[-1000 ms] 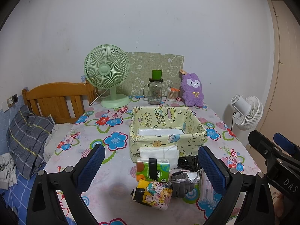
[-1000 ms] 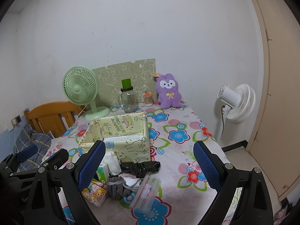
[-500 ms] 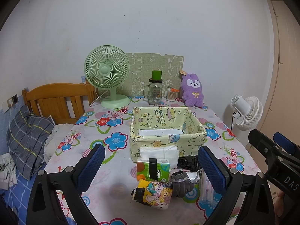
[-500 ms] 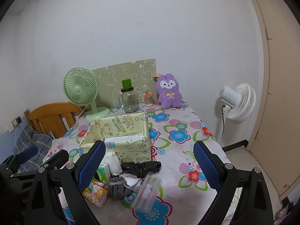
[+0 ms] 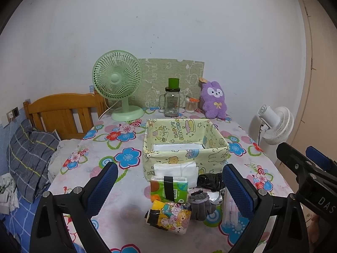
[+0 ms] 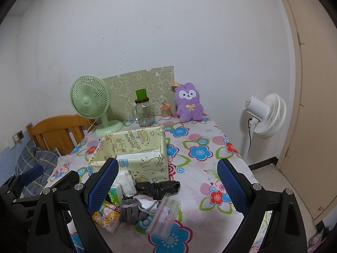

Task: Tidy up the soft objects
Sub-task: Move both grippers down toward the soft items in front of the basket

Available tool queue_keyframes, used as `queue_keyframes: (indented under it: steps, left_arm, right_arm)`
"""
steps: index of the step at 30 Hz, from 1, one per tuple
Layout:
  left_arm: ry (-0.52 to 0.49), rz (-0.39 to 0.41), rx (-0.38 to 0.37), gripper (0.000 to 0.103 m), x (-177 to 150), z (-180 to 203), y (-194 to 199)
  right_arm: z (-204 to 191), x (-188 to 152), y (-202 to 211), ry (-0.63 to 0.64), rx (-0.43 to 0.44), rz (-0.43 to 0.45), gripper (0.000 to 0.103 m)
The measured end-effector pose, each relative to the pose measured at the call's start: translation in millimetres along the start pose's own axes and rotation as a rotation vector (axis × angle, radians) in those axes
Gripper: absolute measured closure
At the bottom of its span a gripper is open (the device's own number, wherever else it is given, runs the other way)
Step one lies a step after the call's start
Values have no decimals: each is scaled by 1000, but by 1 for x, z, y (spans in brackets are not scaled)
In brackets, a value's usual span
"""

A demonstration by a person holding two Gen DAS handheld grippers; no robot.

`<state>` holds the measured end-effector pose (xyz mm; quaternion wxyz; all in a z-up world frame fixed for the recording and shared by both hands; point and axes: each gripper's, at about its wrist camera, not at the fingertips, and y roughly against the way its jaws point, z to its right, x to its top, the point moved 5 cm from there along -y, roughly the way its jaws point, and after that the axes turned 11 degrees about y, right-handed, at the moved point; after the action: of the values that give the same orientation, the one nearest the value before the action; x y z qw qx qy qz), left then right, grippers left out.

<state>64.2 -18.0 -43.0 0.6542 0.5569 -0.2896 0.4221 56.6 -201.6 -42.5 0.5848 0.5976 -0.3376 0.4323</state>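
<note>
Both sets of jaws are spread wide and hold nothing, hanging above the near edge of the desk (image 5: 101, 168).

Between the jaws of the left gripper (image 5: 169, 186) lies a heap of soft things: a green tissue pack (image 5: 168, 189), with a cartoon-printed tissue pack (image 5: 171, 218) nearer the camera. Folded white cloth (image 5: 174, 169) lies just beyond the green pack. A gray pouch (image 5: 201, 205) sits toward the right jaw, and a crumpled black bag (image 5: 209, 181) lies beyond it.

Between the jaws of the right gripper (image 6: 166, 186) lies a clear plastic packet (image 6: 165, 217), beside the gray pouch.

Beyond the heap stands a yellow fabric box (image 5: 185, 141), open-topped, with something flat and white lying in the bottom.

Farther out, by the wall, stand a green fan (image 5: 118, 84), a glass jar (image 5: 171, 102) and a purple plush rabbit (image 5: 213, 99). A white fan (image 6: 265, 116) stands on the floor, out past the right jaws.
</note>
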Motion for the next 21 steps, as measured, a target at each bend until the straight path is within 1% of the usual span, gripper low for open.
queue_keyframes:
  steps: [11,16,21]
  left_arm:
    - [-6,-18,10,4,-11,1,-11]
    - [-16,-40,6,6,-21,2,-20]
    - [-9,-46,31,6,-31,2,-30]
  right_arm:
    - [-6,-7,-11,11,20,-13,7]
    - [-9,-15,-21,15,28,-26,7]
    - [-11,-25,-34,15,45,-56,8]
